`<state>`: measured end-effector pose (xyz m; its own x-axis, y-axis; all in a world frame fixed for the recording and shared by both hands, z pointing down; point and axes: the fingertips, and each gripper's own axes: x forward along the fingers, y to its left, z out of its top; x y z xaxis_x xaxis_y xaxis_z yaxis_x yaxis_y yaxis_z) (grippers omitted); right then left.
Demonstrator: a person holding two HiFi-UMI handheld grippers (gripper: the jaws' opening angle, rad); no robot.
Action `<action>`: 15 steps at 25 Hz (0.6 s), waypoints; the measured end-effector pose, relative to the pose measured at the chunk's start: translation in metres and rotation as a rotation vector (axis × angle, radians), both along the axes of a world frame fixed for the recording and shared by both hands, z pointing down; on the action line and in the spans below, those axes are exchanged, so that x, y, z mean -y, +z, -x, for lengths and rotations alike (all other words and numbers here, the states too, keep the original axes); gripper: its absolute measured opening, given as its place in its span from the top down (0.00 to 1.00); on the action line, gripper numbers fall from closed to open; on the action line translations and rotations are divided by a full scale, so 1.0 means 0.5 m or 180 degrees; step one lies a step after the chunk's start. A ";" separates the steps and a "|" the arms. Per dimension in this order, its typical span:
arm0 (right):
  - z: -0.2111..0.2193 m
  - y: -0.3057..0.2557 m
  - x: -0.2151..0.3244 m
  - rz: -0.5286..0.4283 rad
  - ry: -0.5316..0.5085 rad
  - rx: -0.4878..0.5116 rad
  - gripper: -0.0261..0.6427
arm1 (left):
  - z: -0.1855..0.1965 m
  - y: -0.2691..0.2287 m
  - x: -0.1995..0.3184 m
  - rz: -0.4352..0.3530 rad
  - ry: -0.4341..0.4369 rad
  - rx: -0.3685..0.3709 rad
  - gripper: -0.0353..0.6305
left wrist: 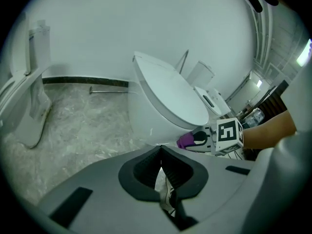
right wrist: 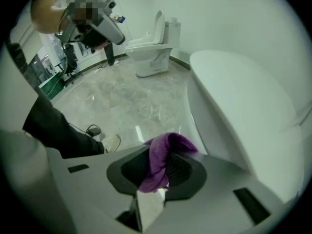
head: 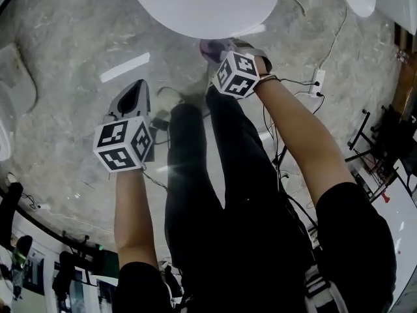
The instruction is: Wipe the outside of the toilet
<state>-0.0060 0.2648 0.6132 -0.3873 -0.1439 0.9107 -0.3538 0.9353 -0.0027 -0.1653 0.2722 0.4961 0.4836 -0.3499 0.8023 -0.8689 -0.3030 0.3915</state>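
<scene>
A white toilet [head: 202,2] with its lid down fills the top of the head view; its bowl [left wrist: 151,116] and lid [right wrist: 243,96] show in both gripper views. My right gripper [head: 218,49] is shut on a purple cloth [right wrist: 161,162] and sits at the underside of the bowl's front; whether the cloth [head: 212,47] touches the bowl I cannot tell. The cloth [left wrist: 186,140] also shows in the left gripper view under the bowl. My left gripper [head: 133,96] hangs lower left over the floor, shut, jaws together with nothing between them [left wrist: 161,152].
The floor [head: 71,109] is grey marble. Cables and a power strip [head: 317,80] lie right of the person's black-trousered legs [head: 221,175]. A second toilet [right wrist: 151,45] stands farther off, and another fixture [left wrist: 34,106] sits at the left. A metal stand [head: 371,142] is at right.
</scene>
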 end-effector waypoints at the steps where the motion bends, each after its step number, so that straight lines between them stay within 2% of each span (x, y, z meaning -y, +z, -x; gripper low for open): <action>1: 0.023 -0.001 0.004 -0.0039 0.0102 0.0004 0.84 | 0.013 -0.001 -0.006 -0.0004 -0.0033 -0.0013 0.94; 5: 0.103 0.000 0.039 -0.0137 0.0599 -0.0008 0.84 | 0.079 -0.007 -0.032 -0.0007 -0.0238 -0.0026 0.94; 10: 0.159 0.008 0.082 -0.0206 0.1222 -0.0045 0.84 | 0.176 -0.002 -0.058 0.0003 -0.0530 -0.0040 0.94; 15: 0.203 0.006 0.115 -0.0326 0.1451 -0.0098 0.84 | 0.259 0.014 -0.079 0.0058 -0.0759 -0.0056 0.94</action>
